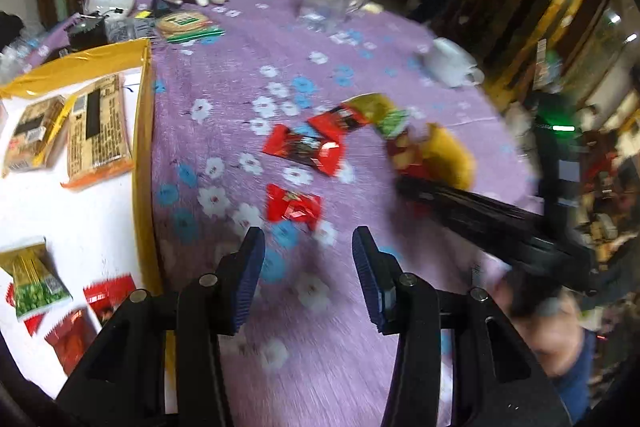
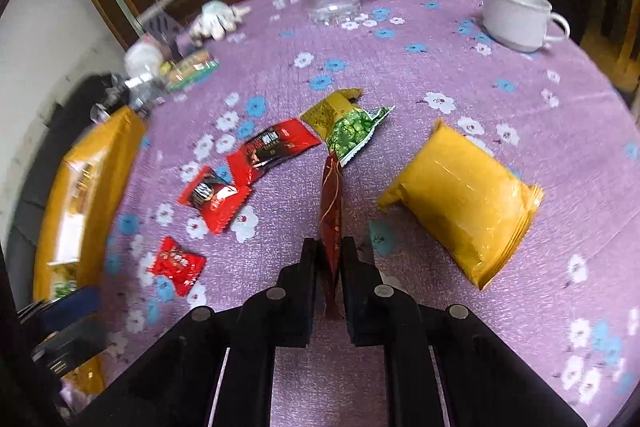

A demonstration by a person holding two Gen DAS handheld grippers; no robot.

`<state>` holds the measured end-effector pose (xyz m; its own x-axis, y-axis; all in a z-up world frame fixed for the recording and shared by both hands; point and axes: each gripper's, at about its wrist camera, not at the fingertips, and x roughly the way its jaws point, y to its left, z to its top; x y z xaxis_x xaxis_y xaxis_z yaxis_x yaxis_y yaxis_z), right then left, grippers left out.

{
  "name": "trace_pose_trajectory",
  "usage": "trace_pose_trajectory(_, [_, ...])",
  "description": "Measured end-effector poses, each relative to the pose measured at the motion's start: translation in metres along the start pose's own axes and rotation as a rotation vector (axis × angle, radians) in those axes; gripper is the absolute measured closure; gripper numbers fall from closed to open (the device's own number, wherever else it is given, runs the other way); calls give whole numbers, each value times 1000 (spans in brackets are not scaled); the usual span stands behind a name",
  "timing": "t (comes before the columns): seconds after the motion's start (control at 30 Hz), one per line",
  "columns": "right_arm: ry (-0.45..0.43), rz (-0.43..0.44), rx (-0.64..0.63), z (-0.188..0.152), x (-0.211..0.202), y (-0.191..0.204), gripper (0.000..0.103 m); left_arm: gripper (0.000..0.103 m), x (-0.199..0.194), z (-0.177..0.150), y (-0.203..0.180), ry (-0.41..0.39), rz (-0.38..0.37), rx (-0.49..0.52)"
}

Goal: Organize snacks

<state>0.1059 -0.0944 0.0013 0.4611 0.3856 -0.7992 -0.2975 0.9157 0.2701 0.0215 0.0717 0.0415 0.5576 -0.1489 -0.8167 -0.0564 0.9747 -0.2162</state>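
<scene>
Right gripper (image 2: 329, 247): pinched on the dark red packet (image 2: 331, 203), held edge-on, its long axis running out toward 12 o'clock from the jaws.
Left gripper (image 1: 308, 247): jaws spread, holding nothing, above the purple cloth (image 1: 400, 347).
Box (image 1: 142, 131): yellow-walled, at 9 o'clock from the left gripper, several packets already inside.
Key relation: the box lies far left of the held packet, at about 9 o'clock in the right wrist view.
Nearest loose piece: small red candy (image 1: 294, 207), at 12 o'clock just ahead of the left gripper, so the left arm is nearer.
</scene>
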Motion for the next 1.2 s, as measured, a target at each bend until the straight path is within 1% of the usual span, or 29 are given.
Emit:
trace_pose_trajectory(0.03, [6, 21, 9, 1, -1, -4, 90, 60, 10, 1, -2, 11, 34, -6])
trace_pose_trajectory(0.1, [3, 44, 21, 3, -3, -8, 91, 60, 21, 4, -3, 27, 57, -29])
trace_pose_trajectory(0.2, [0, 31, 6, 2, -2, -6, 91, 60, 30, 9, -7, 7, 87, -32])
trace_pose_trajectory(0.27, [0, 25, -8, 1, -2, -3, 91, 60, 36, 11, -13, -1, 117, 1])
trace_pose_trajectory(0.33, [5, 35, -7, 0, -2, -2, 90, 65, 42, 10, -17, -11, 135, 22])
trace_pose_trajectory(0.37, [5, 32, -11, 0, -2, -1, 90, 71, 45, 9, -17, -10, 141, 33])
trace_pose_trajectory(0.43, [6, 27, -20, 0, -2, 0, 91, 72, 47, 5, -20, -45, 163, 64])
trace_pose_trajectory(0.5, [10, 35, -17, 0, -1, 1, 91, 77, 49, 3, -24, -61, 180, 96])
trace_pose_trajectory(0.53, [12, 36, -19, 0, -1, 2, 91, 80, 48, 2, -24, -71, 174, 101])
trace_pose_trajectory(0.57, [12, 35, -21, 0, -1, 3, 90, 82, 47, 1, -25, -80, 163, 101])
trace_pose_trajectory(0.7, [10, 38, -26, -1, -2, 5, 90, 83, 43, -1, -32, -107, 141, 138])
trace_pose_trajectory(0.8, [6, 43, -27, -1, -3, 5, 90, 84, 38, 0, -32, -121, 80, 127])
trace_pose_trajectory(0.93, [-29, 66, -16, 1, -15, 3, 91, 83, 33, 1, -30, -135, 36, 111])
trace_pose_trajectory(1.03, [-52, 63, -24, 1, -19, 5, 91, 84, 30, 2, -24, -136, 3, 87])
trace_pose_trajectory(1.2, [-55, 82, -16, 2, -21, 3, 91, 83, 26, 5, -18, -142, -40, 56])
